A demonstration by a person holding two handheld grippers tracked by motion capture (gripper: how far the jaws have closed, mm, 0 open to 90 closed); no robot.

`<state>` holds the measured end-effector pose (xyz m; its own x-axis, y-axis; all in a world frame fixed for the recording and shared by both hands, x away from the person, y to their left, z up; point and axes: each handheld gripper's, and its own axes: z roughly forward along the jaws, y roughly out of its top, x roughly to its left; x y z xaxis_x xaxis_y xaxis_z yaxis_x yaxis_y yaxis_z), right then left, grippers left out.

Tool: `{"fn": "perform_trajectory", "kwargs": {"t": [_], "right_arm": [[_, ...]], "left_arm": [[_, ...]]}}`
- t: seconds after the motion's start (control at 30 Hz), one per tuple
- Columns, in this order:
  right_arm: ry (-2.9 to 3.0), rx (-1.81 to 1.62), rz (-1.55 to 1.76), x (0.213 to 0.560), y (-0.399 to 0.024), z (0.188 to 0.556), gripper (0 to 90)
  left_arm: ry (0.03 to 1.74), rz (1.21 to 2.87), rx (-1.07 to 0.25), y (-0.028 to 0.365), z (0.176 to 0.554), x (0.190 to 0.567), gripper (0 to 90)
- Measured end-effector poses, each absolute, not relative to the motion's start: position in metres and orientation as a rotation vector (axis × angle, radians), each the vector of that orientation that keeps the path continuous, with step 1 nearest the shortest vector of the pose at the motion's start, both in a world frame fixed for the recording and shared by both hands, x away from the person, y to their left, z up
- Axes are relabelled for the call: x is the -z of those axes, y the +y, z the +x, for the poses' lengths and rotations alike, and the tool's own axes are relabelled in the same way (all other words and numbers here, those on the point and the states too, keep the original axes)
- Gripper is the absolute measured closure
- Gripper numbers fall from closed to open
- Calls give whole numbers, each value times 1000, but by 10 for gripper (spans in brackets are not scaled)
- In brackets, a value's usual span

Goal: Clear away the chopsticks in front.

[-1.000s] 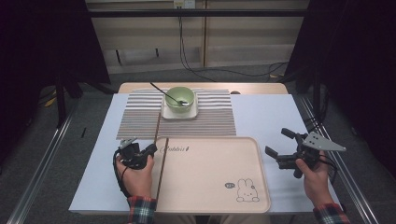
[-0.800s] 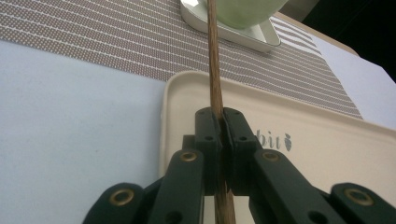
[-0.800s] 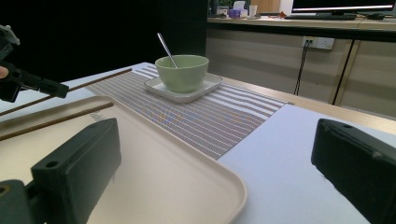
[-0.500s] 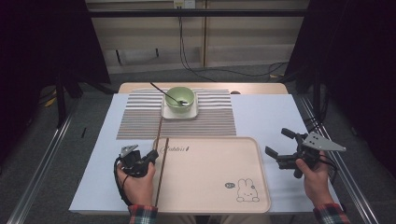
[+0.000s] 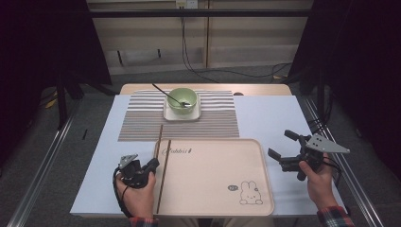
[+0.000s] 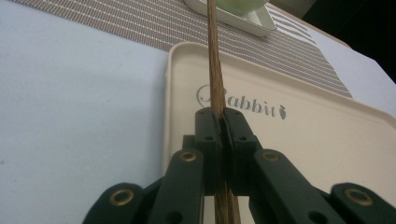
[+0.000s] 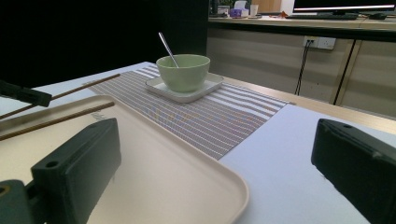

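The left gripper [image 5: 150, 166] is clamped on a thin brown wooden chopstick [image 6: 215, 79]; in the left gripper view its two black jaws meet flat against the stick, which runs up between them, round and straight with a faint grain, toward the green bowl [image 5: 182, 99]. From the high view two chopsticks show at the left edge of the cream tray [image 5: 215, 208]: the held one [image 5: 158, 144] reaches up past the tray rim onto the striped placemat [image 5: 142, 123], while the other chopstick [image 5: 164, 175] lies just inside the rim, running nearly parallel to it down the tray. The tray carries the word "Rabbit" in grey script near its top left corner and a small rabbit drawing [image 5: 248, 193] at its lower right. The bowl is pale green, sits on a square white saucer [image 5: 166, 113] on the placemat at the far side of the white worktop [image 5: 274, 118], and has a metal spoon [image 5: 163, 91] leaning out of it. The right gripper [image 5: 280, 149] hovers just off the right side of the tray, held in the person's right hand [image 5: 318, 177], its jaws standing wide apart with nothing between them.
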<state>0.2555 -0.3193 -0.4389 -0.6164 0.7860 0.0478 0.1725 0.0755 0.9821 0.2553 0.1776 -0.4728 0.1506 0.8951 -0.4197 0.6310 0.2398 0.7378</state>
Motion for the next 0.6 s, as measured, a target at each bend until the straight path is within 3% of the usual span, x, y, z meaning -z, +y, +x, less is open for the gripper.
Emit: {"fn": "perform_trajectory", "kwargs": {"t": [0.6], "right_arm": [[1851, -1575, 943, 439, -319, 256, 10]], "left_arm": [[1550, 1476, -356, 180, 235, 467, 858]]}}
